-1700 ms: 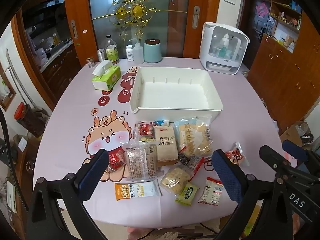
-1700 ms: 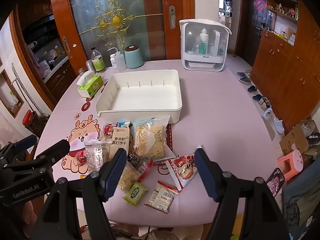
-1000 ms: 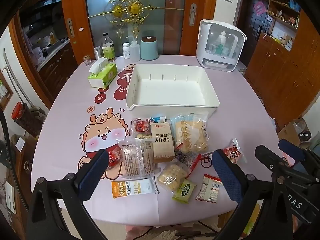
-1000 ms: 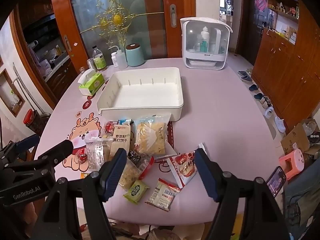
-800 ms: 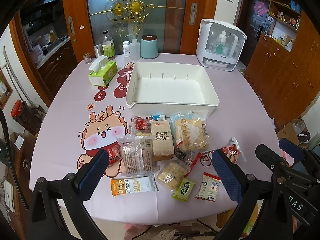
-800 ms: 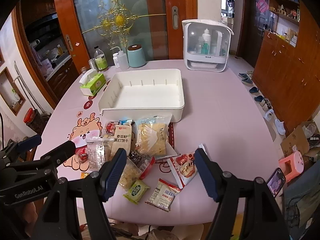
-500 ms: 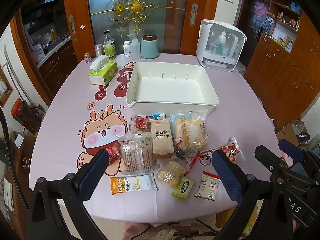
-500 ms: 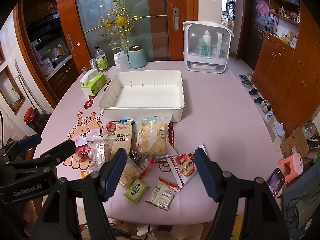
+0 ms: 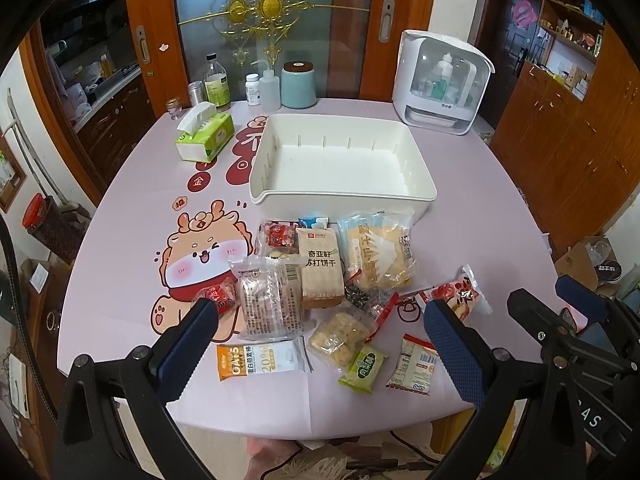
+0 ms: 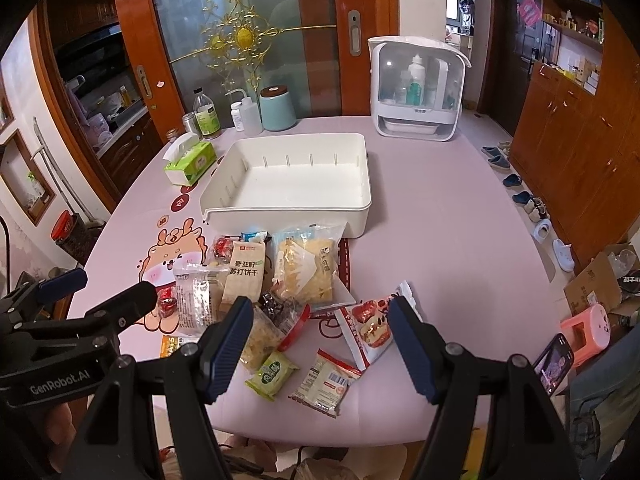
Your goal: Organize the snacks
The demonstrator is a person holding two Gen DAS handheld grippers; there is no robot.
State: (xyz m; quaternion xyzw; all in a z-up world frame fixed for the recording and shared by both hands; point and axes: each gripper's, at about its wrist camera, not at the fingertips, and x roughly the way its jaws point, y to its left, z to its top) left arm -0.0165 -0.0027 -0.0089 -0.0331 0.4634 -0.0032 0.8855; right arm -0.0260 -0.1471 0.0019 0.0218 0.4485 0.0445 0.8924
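almost nothing is changing across the last couple of seconds: the packets are lying exactly where they lay before, the white tray (image 9: 264,168) is still sitting empty, and both views are only drifting a touch, so the table is looking slightly further away than earlier. that means the sorting is not yet underway.

the left gripper (image 9: 320,312) is hanging above the near edge of the table (image 9: 472,216) with its jaws spread wide and nothing between them. the right gripper (image 10: 320,316) is likewise standing wide and empty, hovering over the near side of the pile.

the snacks are sitting in a loose heap at 6 o'clock of the tray, just beside its near wall. the big yellow chip bag (image 9: 378,254) is lying at the heap's 1 o'clock, the tan cracker pack (image 9: 320,266) at 12, the oats bar (image 9: 260,358) at 7, the green packet (image 9: 364,368) at 5, and the red-printed pouch (image 10: 370,322) is lying apart at 3 o'clock.

as a judgement, the person is pausing to choose a first packet; the pouch on the right looks the easiest pick for the right gripper.
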